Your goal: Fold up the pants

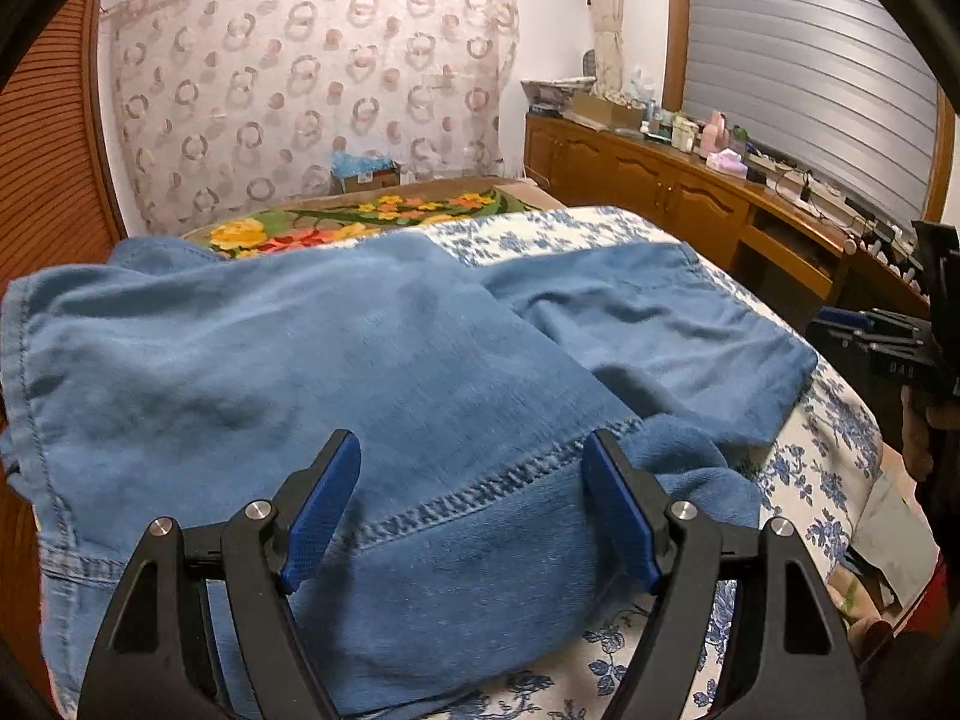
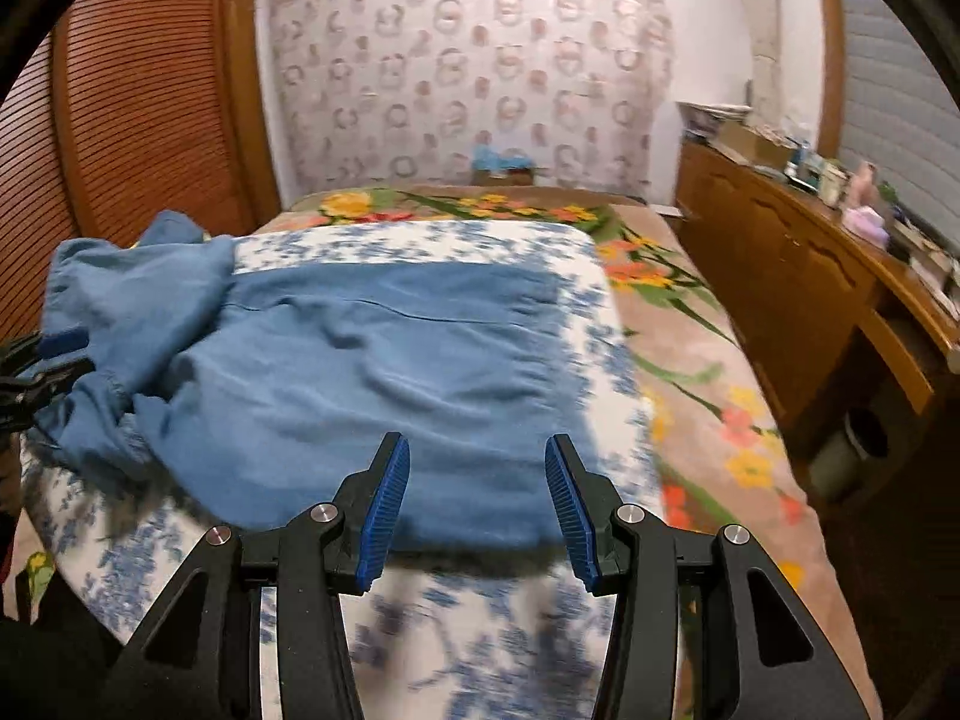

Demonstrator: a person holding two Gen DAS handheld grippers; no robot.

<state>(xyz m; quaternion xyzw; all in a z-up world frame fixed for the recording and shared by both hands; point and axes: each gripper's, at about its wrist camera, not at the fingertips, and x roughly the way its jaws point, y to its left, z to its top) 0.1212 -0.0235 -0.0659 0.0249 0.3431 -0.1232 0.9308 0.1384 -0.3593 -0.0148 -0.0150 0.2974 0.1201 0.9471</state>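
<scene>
Soft blue denim pants [image 1: 372,360] spread across a white pad with blue flower print [image 1: 828,468], on top of a bed with a bright floral blanket [image 2: 690,360]

Left gripper, black frame with blue ribbed pads [image 1: 471,450]: jaws spread wide, nothing pinched between them, poised over a stitched hem of the pants near the pad's near edge; contact with the cloth unclear

Right gripper, same black-and-blue build [image 2: 477,456]: jaws apart, narrower than the left pair, empty, hovering above the flat part of the pants by the near edge of the pad

Pants bunched and rumpled toward the left edge of the pad in the right wrist view, flatter toward the right edge, short of the far edge

Brown wooden sideboard crowded with small items [image 1: 690,180] along the right side of the bed
</scene>
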